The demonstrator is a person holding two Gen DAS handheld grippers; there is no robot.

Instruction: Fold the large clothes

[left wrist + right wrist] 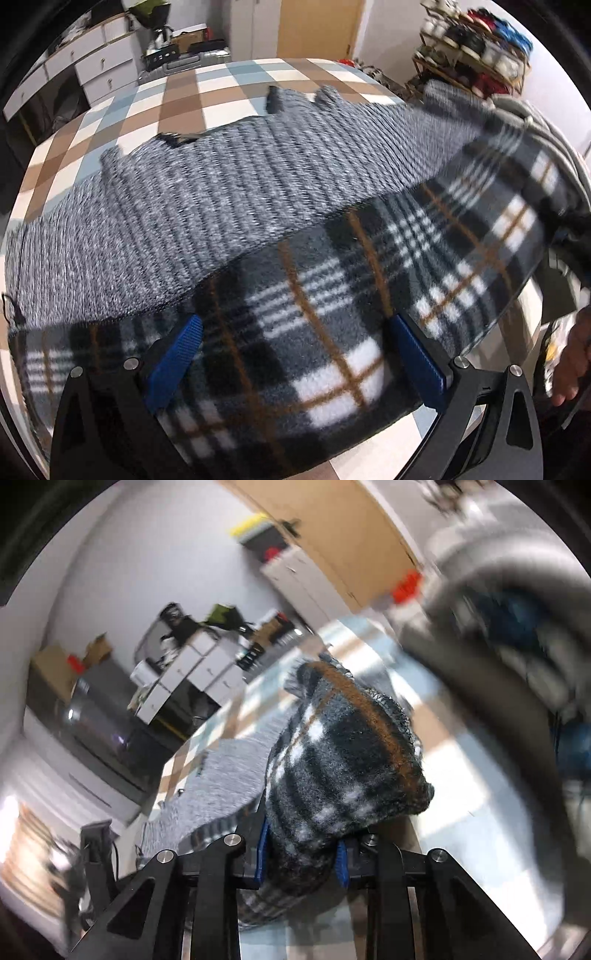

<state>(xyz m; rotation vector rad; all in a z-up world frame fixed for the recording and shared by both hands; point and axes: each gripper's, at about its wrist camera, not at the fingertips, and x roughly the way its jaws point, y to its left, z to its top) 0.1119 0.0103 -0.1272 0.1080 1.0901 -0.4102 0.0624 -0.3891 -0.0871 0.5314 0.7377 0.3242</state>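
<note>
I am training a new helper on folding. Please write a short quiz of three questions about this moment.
1. True or false: the right tongs are closed on the plaid fleece.
2. The left tongs are: A) open above the fleece; B) closed on the grey knit.
3. What pattern has the cover under the garment?

Key: 1 true; 2 A; 3 checks in brown, blue and white.

The left wrist view looks steeply down, close over the plaid garment [332,332] on the checked bed [184,96], while the tilted right wrist view faces the same garment [343,760] and white drawers [199,668].
</note>
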